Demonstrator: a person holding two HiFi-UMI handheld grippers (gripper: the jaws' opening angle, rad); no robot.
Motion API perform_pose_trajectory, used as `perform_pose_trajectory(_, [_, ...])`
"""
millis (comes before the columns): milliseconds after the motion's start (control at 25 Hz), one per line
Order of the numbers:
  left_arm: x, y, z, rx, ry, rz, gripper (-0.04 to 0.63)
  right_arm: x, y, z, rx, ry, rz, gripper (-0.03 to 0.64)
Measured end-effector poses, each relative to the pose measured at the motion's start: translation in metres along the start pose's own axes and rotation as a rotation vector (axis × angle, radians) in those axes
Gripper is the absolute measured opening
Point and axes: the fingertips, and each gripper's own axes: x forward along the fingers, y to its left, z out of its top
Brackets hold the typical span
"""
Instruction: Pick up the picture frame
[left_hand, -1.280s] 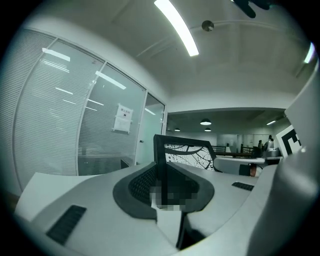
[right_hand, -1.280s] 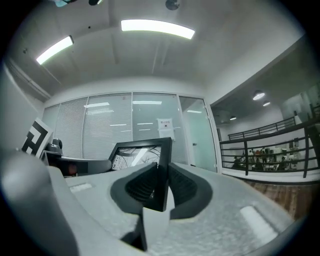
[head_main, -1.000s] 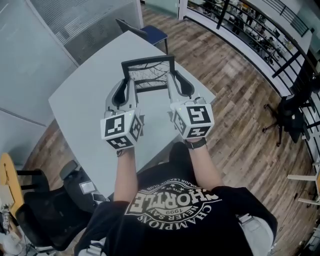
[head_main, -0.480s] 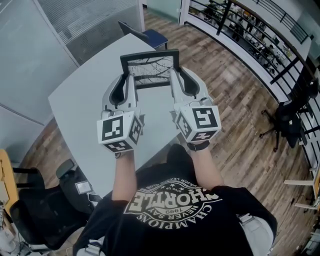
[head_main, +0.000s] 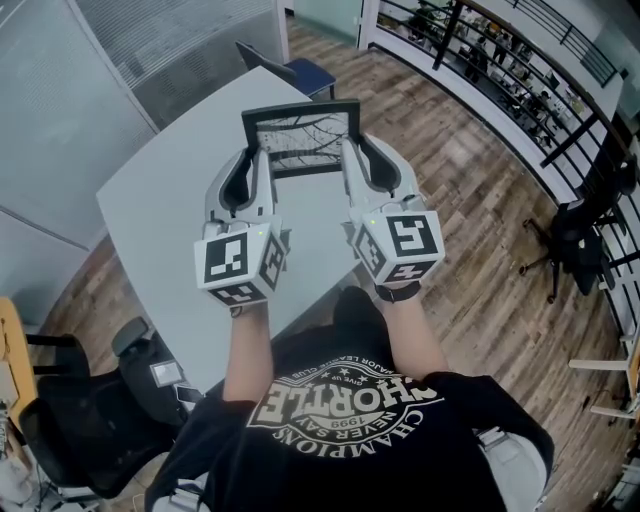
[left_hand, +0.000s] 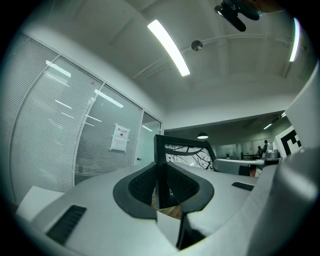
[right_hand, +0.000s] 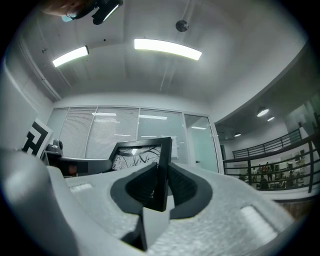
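Note:
A black picture frame (head_main: 300, 140) with a bare-branch print hangs above the grey table (head_main: 160, 190), held at both sides. My left gripper (head_main: 258, 160) is shut on its left edge; in the left gripper view the dark pads clamp the frame's edge (left_hand: 161, 170). On the right edge my right gripper (head_main: 350, 152) is shut, and the right gripper view shows that edge (right_hand: 163, 172) pinched between the pads. The frame stands roughly upright, tilted slightly toward me.
A blue chair (head_main: 290, 68) stands at the table's far corner. A black office chair (head_main: 90, 430) sits at the near left, another (head_main: 575, 245) on the wood floor at right. A railing (head_main: 520, 70) runs along the far right.
Both grippers have lifted the frame up off the table together; it now sits a little higher and closer to me. Over the last half second almost nothing moved.

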Motion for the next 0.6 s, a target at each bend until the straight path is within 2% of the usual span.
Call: perform_pose_trajectory(600, [0.005,0.003,-0.012,-0.027,0.025,-0.005,0.067,0.001,-0.002,-0.011,0.012,0.026,-0.007,0.066])
